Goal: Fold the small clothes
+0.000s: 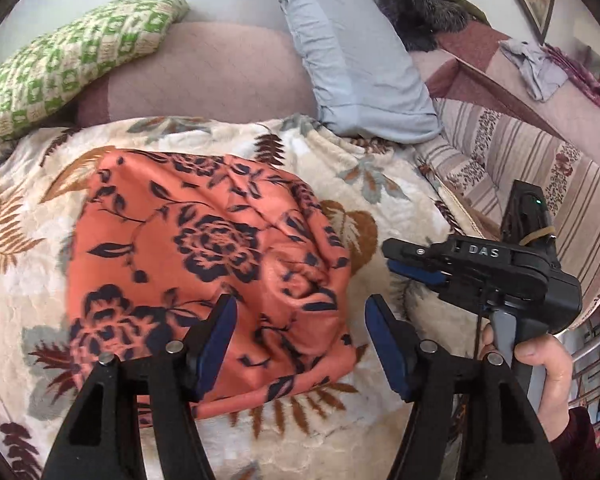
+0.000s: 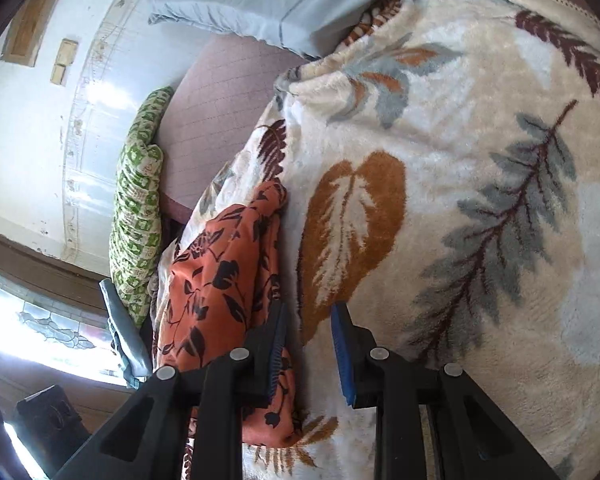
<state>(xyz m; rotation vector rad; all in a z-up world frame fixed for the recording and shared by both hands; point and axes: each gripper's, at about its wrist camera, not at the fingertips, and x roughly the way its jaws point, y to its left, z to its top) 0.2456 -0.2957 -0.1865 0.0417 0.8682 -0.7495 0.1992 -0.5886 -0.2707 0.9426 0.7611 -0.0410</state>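
From the left wrist, the orange floral garment [image 1: 204,268] lies roughly folded on the leaf-patterned blanket [image 1: 384,184], its long side running away toward the pillows. The left gripper [image 1: 300,322] hovers just over its near right corner, jaws wide apart and holding nothing. The right gripper [image 1: 416,264] waits off the cloth's right edge, its jaws nearly together with nothing between them

From the right wrist, the garment [image 2: 220,280] sits left of the right gripper [image 2: 308,334], the left finger overlapping the cloth's edge, the gap between the fingers over bare blanket [image 2: 480,160]. The left gripper looks better placed for the next fold
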